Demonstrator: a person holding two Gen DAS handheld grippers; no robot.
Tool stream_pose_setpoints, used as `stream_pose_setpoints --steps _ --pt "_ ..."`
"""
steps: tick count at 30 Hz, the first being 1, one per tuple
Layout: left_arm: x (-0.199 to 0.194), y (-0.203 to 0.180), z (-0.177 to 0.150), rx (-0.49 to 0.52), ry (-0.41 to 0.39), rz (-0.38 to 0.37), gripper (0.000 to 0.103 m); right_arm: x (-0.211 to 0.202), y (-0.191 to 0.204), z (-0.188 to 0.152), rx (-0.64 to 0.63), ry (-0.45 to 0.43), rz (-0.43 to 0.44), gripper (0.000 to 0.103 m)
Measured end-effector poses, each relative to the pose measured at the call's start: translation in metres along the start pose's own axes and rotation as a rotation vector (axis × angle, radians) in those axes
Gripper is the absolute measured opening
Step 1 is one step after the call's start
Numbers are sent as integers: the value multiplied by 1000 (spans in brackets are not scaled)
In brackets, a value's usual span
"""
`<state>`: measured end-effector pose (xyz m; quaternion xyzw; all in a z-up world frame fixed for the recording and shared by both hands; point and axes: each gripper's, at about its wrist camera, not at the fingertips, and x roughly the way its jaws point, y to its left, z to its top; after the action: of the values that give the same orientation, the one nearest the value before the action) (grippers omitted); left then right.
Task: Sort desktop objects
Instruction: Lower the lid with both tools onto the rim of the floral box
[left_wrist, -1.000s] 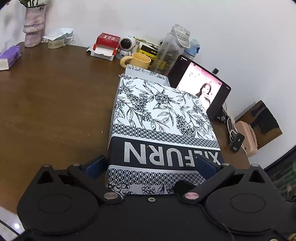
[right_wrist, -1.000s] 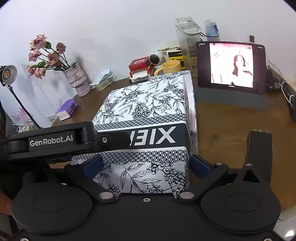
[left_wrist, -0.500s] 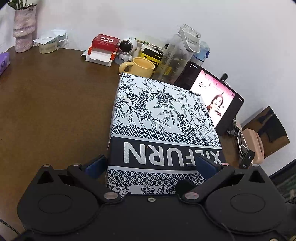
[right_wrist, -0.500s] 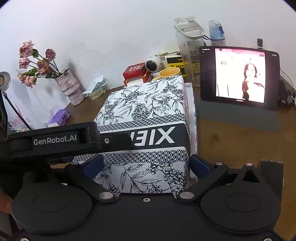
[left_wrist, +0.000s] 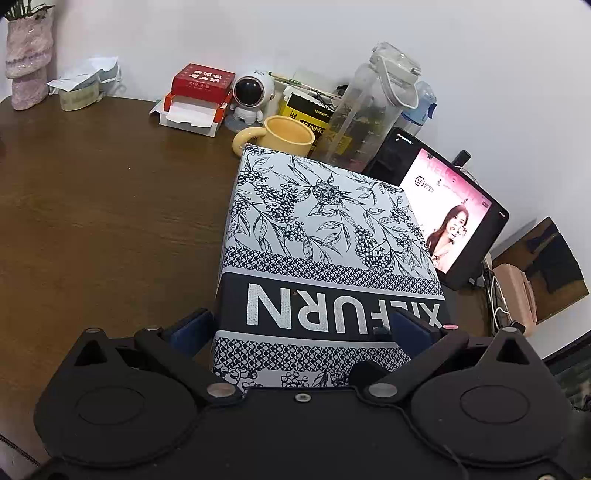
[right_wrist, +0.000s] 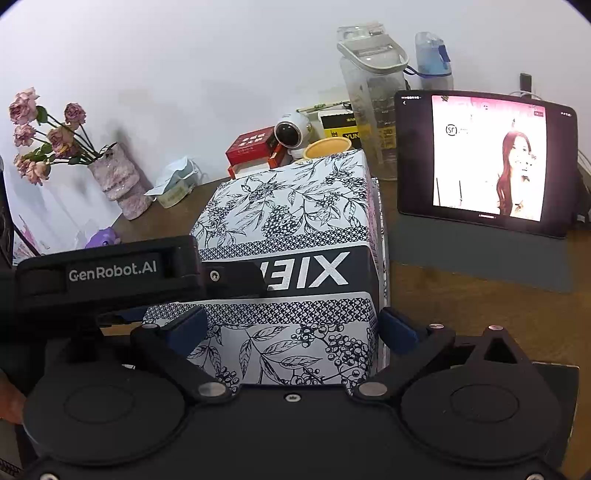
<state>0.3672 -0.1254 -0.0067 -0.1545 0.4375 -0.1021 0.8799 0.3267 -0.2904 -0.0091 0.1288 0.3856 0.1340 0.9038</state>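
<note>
A large box (left_wrist: 325, 221) printed with black and white leaves and a dark band of white letters lies on the brown desk (left_wrist: 92, 206). My left gripper (left_wrist: 301, 326) clamps its near end, one blue pad on each side. In the right wrist view the same box (right_wrist: 295, 206) sits between the blue pads of my right gripper (right_wrist: 291, 326), which grips another end. The left gripper's black body (right_wrist: 110, 273) crosses the box's left side there. The box's far edge stands just short of the yellow mug (left_wrist: 290, 134).
Along the back wall stand a red box (left_wrist: 203, 79), an astronaut figure (left_wrist: 253, 94), a clear bottle (left_wrist: 369, 110) and a vase (right_wrist: 118, 181). A lit tablet (right_wrist: 484, 158) leans at the right. Bare desk lies left of the box.
Both grippers have carried the box toward the back of the desk. The mug, bottle and tablet are now closer, and the box's far edge hides more of the mug.
</note>
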Motion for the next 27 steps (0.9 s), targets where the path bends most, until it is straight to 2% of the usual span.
stream_pose_setpoints --steps 14,27 --pt "38 4 22 3 31 11 102 37 -17 15 32 10 -6 101" --pt "61 4 28 20 65 34 102 59 -28 19 49 34 -6 101"
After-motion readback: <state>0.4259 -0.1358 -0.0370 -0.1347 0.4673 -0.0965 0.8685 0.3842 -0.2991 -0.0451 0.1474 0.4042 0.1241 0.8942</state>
